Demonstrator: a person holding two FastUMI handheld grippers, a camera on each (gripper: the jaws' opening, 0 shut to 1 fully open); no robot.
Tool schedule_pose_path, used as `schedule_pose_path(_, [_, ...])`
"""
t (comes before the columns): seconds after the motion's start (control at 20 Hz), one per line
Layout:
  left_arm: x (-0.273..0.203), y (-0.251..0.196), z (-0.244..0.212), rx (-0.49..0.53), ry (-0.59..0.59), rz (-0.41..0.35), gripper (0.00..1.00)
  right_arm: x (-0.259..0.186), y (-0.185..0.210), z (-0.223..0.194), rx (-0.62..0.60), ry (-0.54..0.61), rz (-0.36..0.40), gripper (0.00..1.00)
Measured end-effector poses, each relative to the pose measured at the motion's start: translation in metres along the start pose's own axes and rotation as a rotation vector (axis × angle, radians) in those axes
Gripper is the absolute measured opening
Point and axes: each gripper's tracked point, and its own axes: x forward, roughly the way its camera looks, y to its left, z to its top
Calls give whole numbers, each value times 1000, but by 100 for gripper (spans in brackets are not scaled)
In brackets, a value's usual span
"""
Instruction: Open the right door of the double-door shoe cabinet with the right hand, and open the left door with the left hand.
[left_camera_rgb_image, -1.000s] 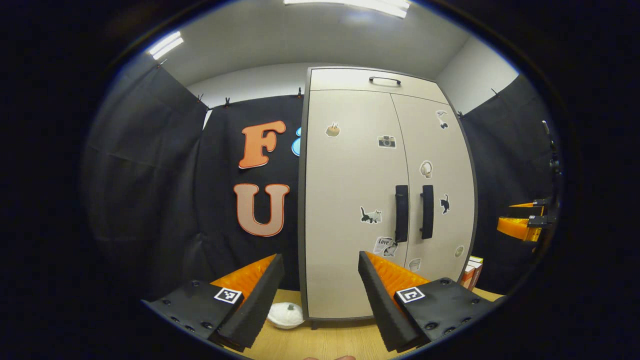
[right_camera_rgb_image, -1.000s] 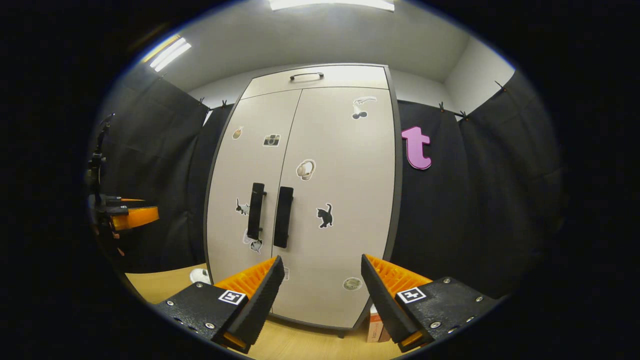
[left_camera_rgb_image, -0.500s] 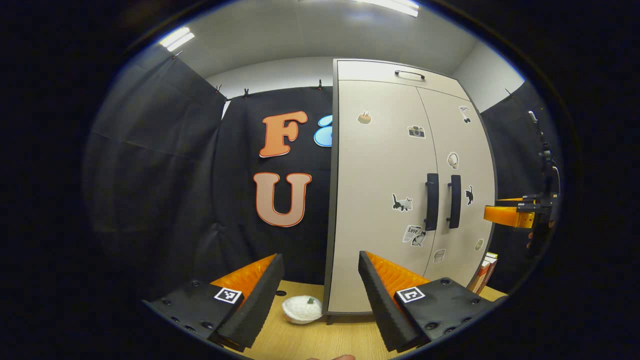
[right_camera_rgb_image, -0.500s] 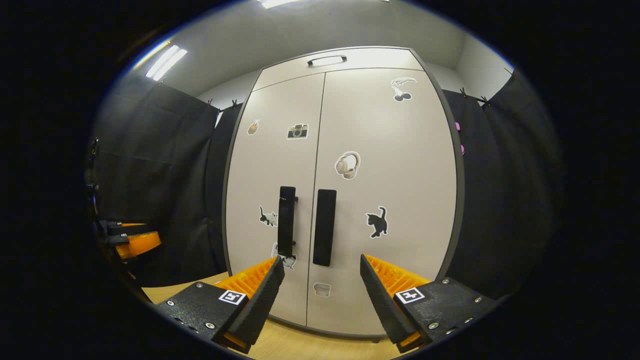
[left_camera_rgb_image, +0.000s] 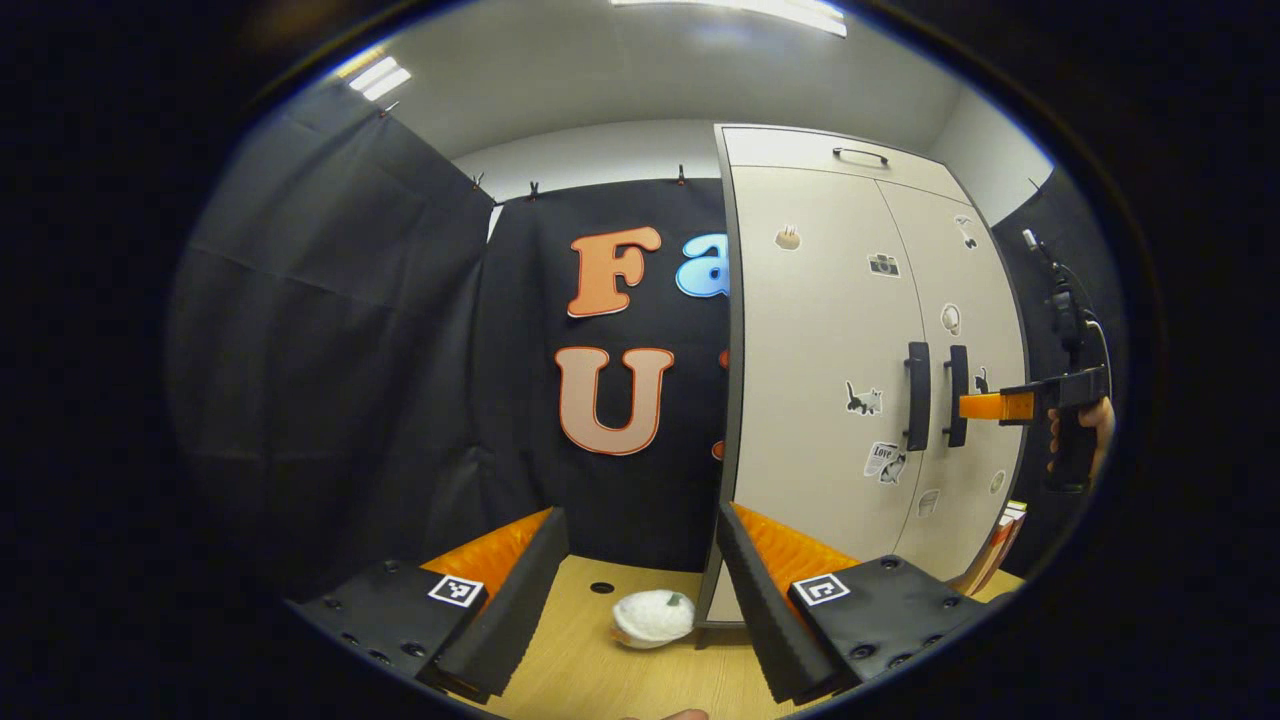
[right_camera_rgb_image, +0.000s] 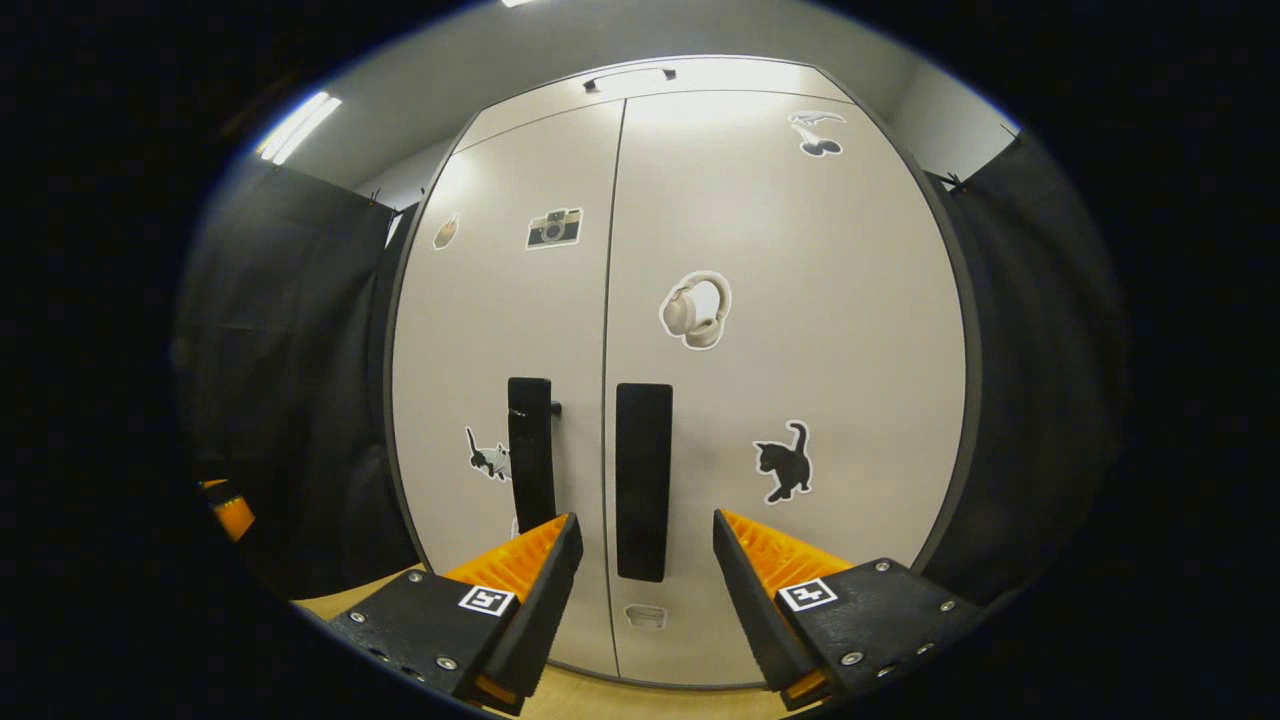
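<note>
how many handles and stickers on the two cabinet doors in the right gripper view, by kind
door handles: 2 — left door handle, right door handle
cat stickers: 2
camera sticker: 1
headphones sticker: 1
other stickers: 3
total: 9

no readable text on cabinet stickers (right_camera_rgb_image: 695, 310)

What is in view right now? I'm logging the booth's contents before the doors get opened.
Beige double-door shoe cabinet: one, both doors shut, standing on the table.
Black vertical door handles: two, either side of the centre seam.
Stickers: several, scattered on both doors.
Light wooden table: one, under the cabinet.
White round object: one, on the table by the cabinet's left corner.
Orange-and-white boxes: number unclear, at the cabinet's right side.
Left gripper: open, aimed left of the cabinet.
Right gripper: open, facing the right handle.
</note>
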Motion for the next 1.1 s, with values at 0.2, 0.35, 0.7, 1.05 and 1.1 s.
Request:
schedule_pose_path(0.2, [4,0,-3,-1,7,-10,96,16,-9,2,24,-2,-63,76])
schedule_pose_path(0.35, [4,3,0,-15,-4,-2,96,19,-9,7,45,-18,-87,71])
schedule_pose_path(0.7, [-5,0,7,-28,-36,-21,96,25,-11,12,101,-10,-124,71])
schedule_pose_path(1.05, [-16,6,15,-17,-50,-12,96,40,-4,2,146,22,-115,51])
schedule_pose_path(1.1, [-17,9,15,-16,-52,-6,96,38,-2,0,157,32,-111,49])
